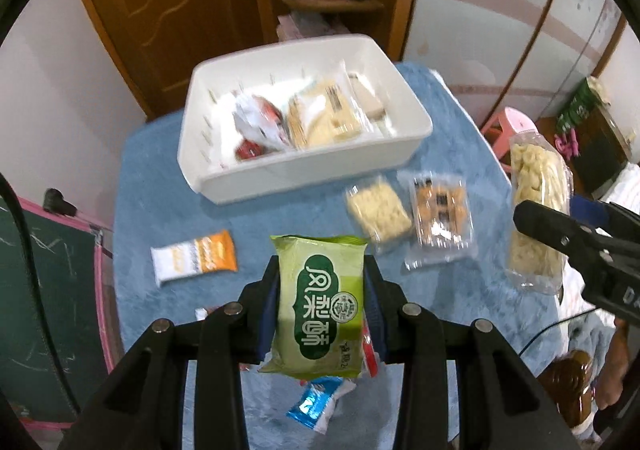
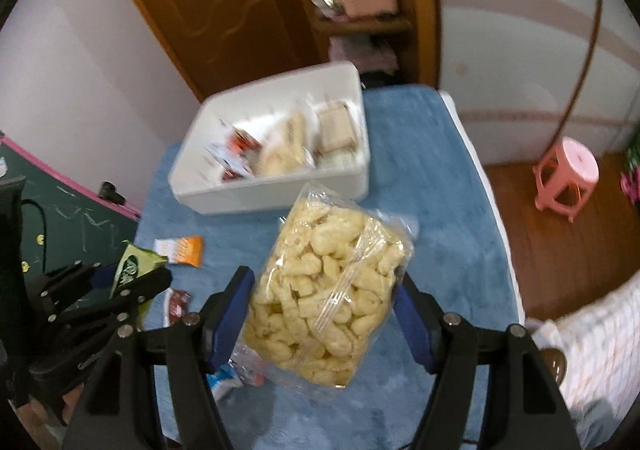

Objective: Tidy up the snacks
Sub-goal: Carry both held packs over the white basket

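My left gripper [image 1: 322, 270] is shut on a green pastry packet [image 1: 320, 302], held up above the blue cloth; that packet [image 2: 134, 262] also shows at the left edge of the right wrist view. My right gripper [image 2: 324, 286] is shut on a clear bag of pale puffed snacks [image 2: 326, 298], lifted off the table; the same bag [image 1: 536, 209] hangs at the right of the left wrist view. Beyond both stands a white bin [image 1: 208, 113] [image 2: 276, 189] with several wrapped snacks inside.
On the blue cloth [image 1: 280, 217] lie an orange-and-white packet [image 1: 194, 256], a noodle-cake pack [image 1: 378, 213], a clear tray of biscuits [image 1: 440, 215] and a blue-white wrapper [image 1: 316, 404]. A chalkboard [image 1: 44, 290] stands left, a pink stool [image 2: 568, 173] right.
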`<state>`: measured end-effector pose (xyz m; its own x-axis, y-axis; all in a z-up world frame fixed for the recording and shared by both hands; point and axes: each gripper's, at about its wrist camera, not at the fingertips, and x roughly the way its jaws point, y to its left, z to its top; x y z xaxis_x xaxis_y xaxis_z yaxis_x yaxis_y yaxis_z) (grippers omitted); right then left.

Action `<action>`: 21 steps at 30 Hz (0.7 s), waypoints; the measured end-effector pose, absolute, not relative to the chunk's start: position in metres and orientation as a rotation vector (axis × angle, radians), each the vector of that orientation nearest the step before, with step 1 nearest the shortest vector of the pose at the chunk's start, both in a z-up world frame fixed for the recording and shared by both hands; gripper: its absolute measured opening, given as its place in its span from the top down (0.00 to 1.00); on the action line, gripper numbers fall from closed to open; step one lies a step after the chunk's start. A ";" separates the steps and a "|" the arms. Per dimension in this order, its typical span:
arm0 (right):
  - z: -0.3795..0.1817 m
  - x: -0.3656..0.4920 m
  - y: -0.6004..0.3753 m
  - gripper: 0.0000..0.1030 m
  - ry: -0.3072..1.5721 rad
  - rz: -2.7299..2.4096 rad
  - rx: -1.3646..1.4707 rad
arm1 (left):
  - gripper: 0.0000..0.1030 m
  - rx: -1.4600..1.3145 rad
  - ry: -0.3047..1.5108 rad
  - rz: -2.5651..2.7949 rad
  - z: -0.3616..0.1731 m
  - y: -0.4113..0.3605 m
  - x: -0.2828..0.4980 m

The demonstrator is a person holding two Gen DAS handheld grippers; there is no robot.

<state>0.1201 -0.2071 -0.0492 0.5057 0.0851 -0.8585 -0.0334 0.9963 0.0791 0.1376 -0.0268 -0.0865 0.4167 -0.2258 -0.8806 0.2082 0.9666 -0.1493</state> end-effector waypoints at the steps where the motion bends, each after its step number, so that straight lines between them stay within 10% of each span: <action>1: -0.042 0.123 -0.204 0.33 1.021 0.082 0.049 | 0.65 -0.018 1.100 -0.265 -0.083 -0.025 0.142; 21: 0.069 0.212 -0.178 0.32 0.756 0.188 0.025 | 0.65 -0.061 0.905 -0.102 0.017 0.002 0.245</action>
<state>0.2118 -0.1781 0.0691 0.7116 0.1784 -0.6796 -0.1603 0.9829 0.0903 0.2452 0.0022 0.0175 0.6131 -0.1146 -0.7817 0.0631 0.9934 -0.0961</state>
